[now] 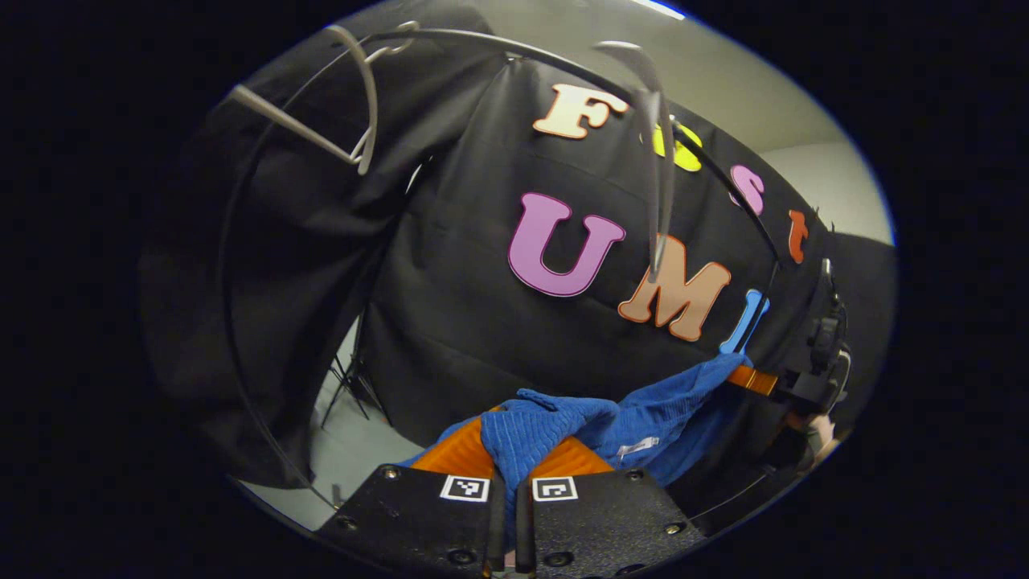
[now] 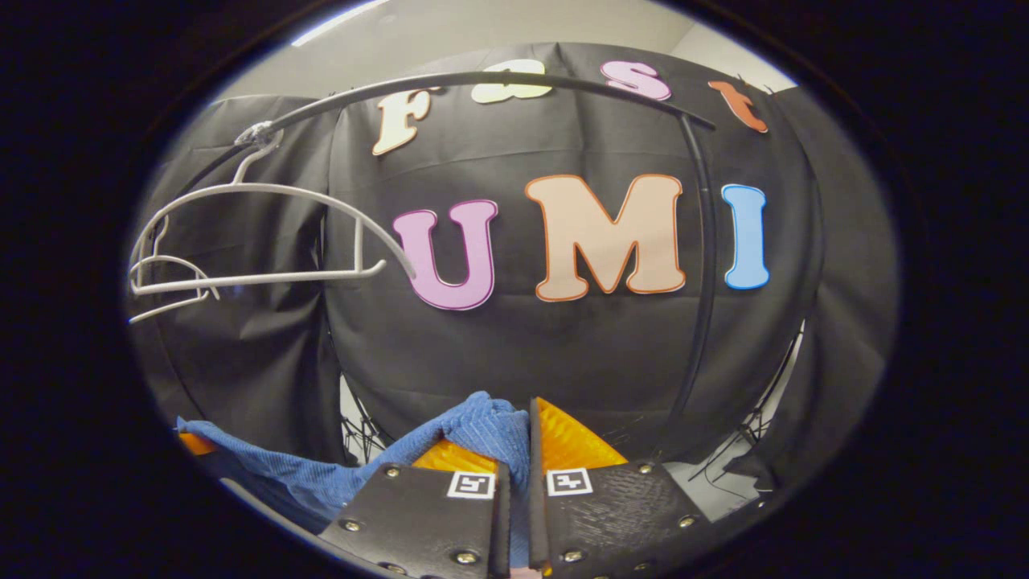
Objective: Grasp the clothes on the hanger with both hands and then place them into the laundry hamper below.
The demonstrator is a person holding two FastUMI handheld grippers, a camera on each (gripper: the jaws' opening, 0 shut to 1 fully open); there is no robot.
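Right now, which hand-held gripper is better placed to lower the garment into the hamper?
Neither clearly: left hand-held gripper and right hand-held gripper each pinch an end of the blue garment, already off the hanger. Lower together.

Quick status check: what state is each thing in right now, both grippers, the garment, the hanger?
Left hand-held gripper: shut on the blue garment.
Right hand-held gripper: shut on the blue garment.
Blue garment: off the hanger, stretched between both grippers.
Hanger: bare, hanging on the rail.

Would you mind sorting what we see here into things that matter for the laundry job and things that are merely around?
Job:
blue garment, pinched at both ends
left gripper
right gripper
hangers, now bare

Around:
rail
tripod legs
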